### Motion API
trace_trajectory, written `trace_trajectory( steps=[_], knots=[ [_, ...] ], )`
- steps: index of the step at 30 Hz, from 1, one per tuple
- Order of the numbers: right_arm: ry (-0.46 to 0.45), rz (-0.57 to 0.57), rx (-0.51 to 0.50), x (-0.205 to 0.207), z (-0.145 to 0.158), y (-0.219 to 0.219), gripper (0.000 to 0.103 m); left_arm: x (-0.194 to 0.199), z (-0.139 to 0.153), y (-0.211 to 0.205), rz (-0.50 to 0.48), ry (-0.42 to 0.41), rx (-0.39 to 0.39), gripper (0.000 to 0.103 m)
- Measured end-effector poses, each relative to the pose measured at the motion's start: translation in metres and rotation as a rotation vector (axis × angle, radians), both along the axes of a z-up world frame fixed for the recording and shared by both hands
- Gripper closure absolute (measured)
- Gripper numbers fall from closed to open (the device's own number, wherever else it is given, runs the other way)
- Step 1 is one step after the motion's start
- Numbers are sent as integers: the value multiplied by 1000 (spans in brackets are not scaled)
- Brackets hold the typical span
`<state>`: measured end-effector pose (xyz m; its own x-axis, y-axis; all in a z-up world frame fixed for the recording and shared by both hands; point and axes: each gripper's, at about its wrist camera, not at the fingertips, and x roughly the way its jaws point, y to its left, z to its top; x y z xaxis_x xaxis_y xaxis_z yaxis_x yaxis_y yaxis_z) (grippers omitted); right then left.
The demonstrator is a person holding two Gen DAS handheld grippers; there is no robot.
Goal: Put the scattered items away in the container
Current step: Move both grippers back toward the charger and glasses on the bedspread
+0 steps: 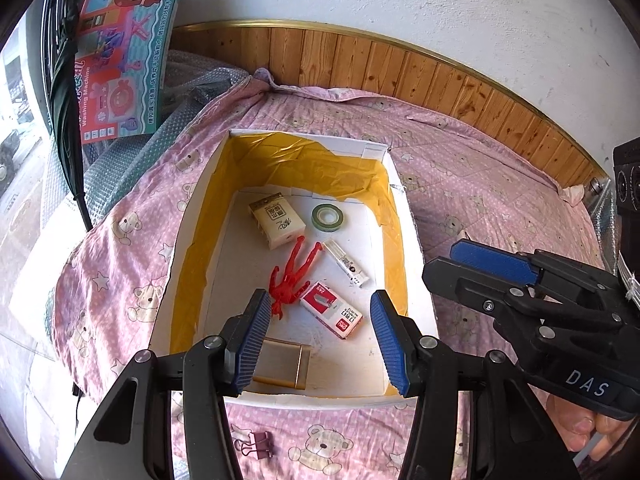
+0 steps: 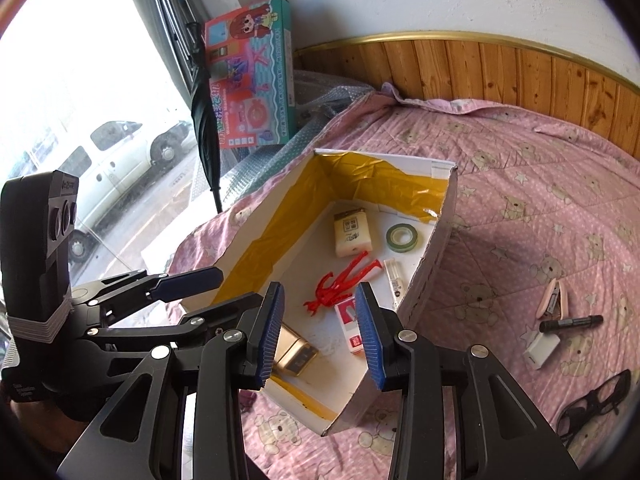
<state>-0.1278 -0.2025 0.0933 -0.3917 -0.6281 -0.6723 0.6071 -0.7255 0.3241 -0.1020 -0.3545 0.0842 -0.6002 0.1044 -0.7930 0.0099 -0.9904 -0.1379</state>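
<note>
Open-jawed and empty, the left gripper (image 1: 320, 336) hangs above a white cardboard box lined with yellow tape (image 1: 412, 240), set on a pink bear-print quilt (image 1: 480, 184). Inside lie a cream rectangular packet (image 1: 276, 222), a green tape roll (image 1: 329, 218), a red plastic figure (image 1: 294, 278), a slim white tube (image 1: 346, 268), a red-and-white staple box (image 1: 331, 315) and a gold rectangular case (image 1: 282, 366). A pink binder clip (image 1: 256, 444) rests on the quilt just outside the near wall. The right gripper (image 1: 460, 262) reaches in beside the box, its blue pads apart.

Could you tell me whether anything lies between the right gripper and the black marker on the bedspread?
Nothing visible blocks it. The black marker lies in the open beside the white box's outer wall, and the right gripper, jaws open, hovers over that box.
</note>
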Motion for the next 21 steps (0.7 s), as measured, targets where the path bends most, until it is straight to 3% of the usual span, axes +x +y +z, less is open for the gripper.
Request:
trace_trajectory(
  steps=[21],
  knots=[
    [-11,-90,-110,46,2,67,69,26,26,53,-84,37,-25,50]
  ],
)
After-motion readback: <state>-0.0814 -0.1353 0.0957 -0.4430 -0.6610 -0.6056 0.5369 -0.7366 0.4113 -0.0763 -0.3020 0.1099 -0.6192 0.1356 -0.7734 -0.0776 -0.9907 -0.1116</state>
